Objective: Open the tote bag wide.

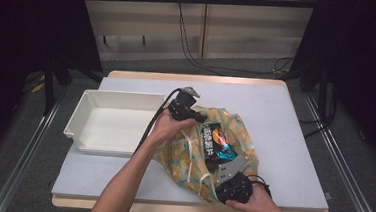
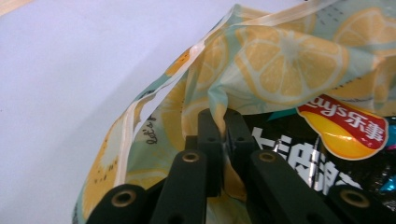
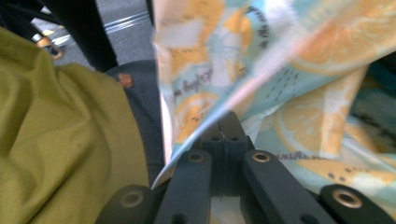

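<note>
Worktop (image 1: 283, 143): pale blue-grey sheet on a wooden board, seen from the high view.

White tray (image 1: 91, 110): rectangular, on the left half of the worktop, nothing inside it. The left gripper's cable passes over its right edge.

Lemon-print bag (image 1: 241, 135): thin plastic, orange slices on pale teal, cream-trimmed rim. Lies right of centre, just beside the tray, mouth pulled open between the two grippers.

Chip packet (image 1: 216, 140): black, red-and-yellow Lay's logo, large white characters. Sits inside the open bag, its upper face exposed.

Left gripper (image 1: 189, 112): at the bag's far-left rim, next to the tray's right end. In the left gripper view (image 2: 223, 122) the jaws are closed together on a fold of the bag film, with the packet directly behind them.

Right gripper (image 1: 227, 175): at the bag's near rim, close to the worktop's front edge. In the right gripper view (image 3: 226, 125) the jaws are pressed together, pinching the bag's edge; olive-green clothing (image 3: 56, 140) is at the left.
</note>
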`<state>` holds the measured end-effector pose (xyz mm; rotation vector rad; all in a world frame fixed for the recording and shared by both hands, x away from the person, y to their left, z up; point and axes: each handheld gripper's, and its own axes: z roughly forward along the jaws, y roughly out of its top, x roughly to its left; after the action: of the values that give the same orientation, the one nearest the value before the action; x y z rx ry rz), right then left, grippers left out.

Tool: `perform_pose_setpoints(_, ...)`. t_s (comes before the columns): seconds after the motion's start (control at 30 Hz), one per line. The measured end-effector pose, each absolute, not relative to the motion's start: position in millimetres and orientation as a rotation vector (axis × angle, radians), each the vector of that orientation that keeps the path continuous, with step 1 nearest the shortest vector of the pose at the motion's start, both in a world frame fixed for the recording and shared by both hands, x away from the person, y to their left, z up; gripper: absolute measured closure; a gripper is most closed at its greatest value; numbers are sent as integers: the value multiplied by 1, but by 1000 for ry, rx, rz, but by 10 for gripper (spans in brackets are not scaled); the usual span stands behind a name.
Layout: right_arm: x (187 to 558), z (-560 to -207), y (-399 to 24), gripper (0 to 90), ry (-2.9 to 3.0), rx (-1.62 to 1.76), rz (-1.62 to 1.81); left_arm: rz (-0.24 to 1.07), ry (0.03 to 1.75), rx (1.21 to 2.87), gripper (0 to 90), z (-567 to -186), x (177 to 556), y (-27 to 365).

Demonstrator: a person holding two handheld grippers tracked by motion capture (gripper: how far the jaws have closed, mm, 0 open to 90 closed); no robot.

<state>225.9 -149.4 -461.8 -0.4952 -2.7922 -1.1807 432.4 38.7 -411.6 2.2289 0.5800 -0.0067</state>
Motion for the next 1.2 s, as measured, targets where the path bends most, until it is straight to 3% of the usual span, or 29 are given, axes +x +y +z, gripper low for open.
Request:
perform_pose_setpoints(0.17, 232, -448, -165, 766, -2784, -627, -1304, -19, 581, 2179, 636, -408, 426, 53)
perform_pose_setpoints(0.27, 234, -436, -174, 657, -2787, -665, -1364, -8, 559, 2164, 537, -402, 418, 62)
perform_pose_setpoints(0.4, 237, -423, -188, 591, -2786, -731, -1433, 13, 527, 2138, 429, -391, 407, 72)
perform_pose_setpoints(0.73, 263, -383, -220, 527, -2804, -892, -1584, 71, 469, 2107, 385, -368, 383, 82)
perform_pose_setpoints(1.0, 302, -371, -229, 467, -2842, -1003, -1592, 74, 356, 2061, 534, -355, 359, 75)
perform_pose_setpoints(1.2, 322, -383, -227, 411, -2880, -1045, -1486, 71, 364, 2132, 436, -370, 355, 59)
